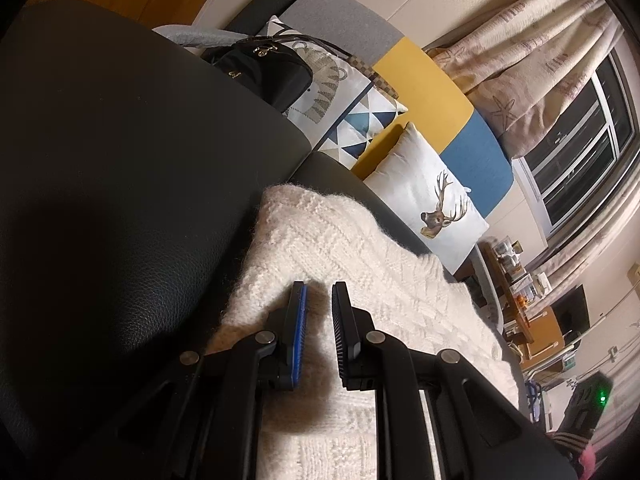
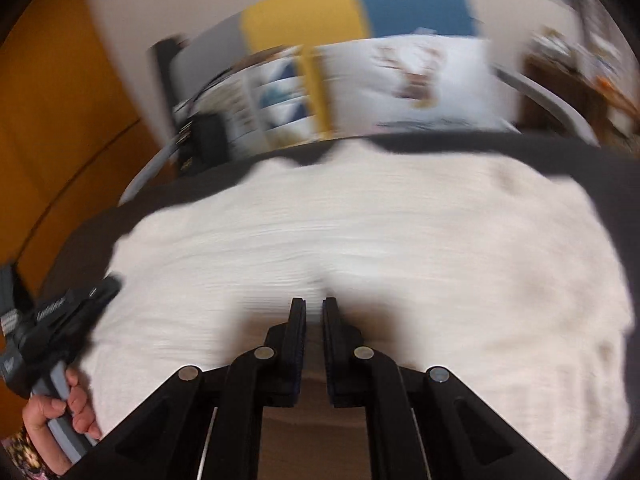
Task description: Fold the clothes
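Note:
A cream cable-knit sweater (image 1: pixel 340 248) lies spread on a black leather seat (image 1: pixel 120 160). In the left wrist view my left gripper (image 1: pixel 319 292) hovers low over the sweater's edge. Its fingers stand a little apart with nothing between them. The right wrist view is blurred by motion. There the sweater (image 2: pixel 360 232) fills the middle. My right gripper (image 2: pixel 314 304) is down on the sweater, jaws nearly together, and the knit puckers into a crease at its tips. A hand (image 2: pixel 68 404) holds the left gripper (image 2: pixel 108 286) at the sweater's left edge.
Against the sofa back lean a deer-print cushion (image 1: pixel 432 200), a triangle-pattern cushion (image 1: pixel 360 128) and a black handbag (image 1: pixel 264 68). Curtains (image 1: pixel 532 60) and a window (image 1: pixel 588 136) are at the right. A cluttered low table (image 1: pixel 520 300) stands beyond the seat.

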Action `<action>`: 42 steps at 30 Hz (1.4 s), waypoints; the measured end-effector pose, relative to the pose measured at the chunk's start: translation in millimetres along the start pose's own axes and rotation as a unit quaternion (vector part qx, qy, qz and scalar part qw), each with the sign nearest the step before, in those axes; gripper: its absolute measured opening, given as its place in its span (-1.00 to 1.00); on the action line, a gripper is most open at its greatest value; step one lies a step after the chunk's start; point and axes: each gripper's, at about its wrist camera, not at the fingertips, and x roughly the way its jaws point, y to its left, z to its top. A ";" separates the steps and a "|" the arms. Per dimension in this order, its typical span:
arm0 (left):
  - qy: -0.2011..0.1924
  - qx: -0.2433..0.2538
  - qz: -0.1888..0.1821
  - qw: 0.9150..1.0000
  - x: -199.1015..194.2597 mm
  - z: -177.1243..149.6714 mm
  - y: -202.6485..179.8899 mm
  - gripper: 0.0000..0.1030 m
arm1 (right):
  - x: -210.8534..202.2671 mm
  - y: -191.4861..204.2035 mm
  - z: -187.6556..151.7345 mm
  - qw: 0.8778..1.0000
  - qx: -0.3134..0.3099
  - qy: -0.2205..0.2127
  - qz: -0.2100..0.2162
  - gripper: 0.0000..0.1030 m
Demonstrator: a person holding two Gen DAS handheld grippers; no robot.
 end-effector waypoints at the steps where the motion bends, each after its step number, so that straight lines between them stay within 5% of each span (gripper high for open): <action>1: 0.000 0.000 0.000 1.000 0.1 0.1 -0.1 -0.72 | -4.9 -17.6 -0.3 1.000 0.022 -0.004 -0.004 -0.90; 6: 0.000 0.003 0.000 1.000 0.7 0.6 -0.4 -0.72 | -15.2 -38.9 1.7 0.998 0.060 -0.014 -0.013 -0.98; 8: 0.000 0.004 0.001 1.000 1.0 0.8 -0.5 -0.72 | -21.2 -21.8 7.2 0.998 0.051 -0.034 -0.019 -0.76; 11: 0.000 0.005 0.001 1.000 1.6 0.7 -0.8 -0.72 | -14.2 31.7 18.3 0.998 -0.027 -0.053 0.031 -0.75; 15: 0.001 0.003 -0.002 1.000 2.3 0.6 0.7 -0.72 | 34.5 105.5 34.8 0.992 -0.107 0.004 0.069 -0.75; 20: 0.001 -0.002 -0.010 1.000 3.0 0.8 3.5 -0.73 | 91.0 143.1 34.2 0.987 -0.129 0.068 0.072 -0.75; 24: 0.001 -0.004 -0.013 1.000 2.7 0.1 4.4 -0.73 | 83.2 123.7 34.6 0.988 -0.130 0.057 0.060 -0.84; 33: 0.000 -0.001 -0.009 1.000 2.9 -0.9 1.6 -0.73 | 25.4 -6.0 59.2 0.997 -0.008 -0.003 -0.081 -0.76; 35: 0.000 -0.001 -0.008 1.000 2.7 -1.0 2.0 -0.73 | -4.8 -13.6 58.9 0.997 0.029 -0.040 -0.054 -0.70; 39: 0.000 0.000 -0.008 1.000 2.6 -0.7 2.0 -0.73 | -16.7 3.3 42.7 0.999 -0.023 -0.023 0.020 -0.70; 42: -0.001 -0.001 -0.008 1.000 2.5 -0.6 2.7 -0.73 | -4.1 -5.6 27.9 1.000 -0.023 0.005 -0.015 -0.72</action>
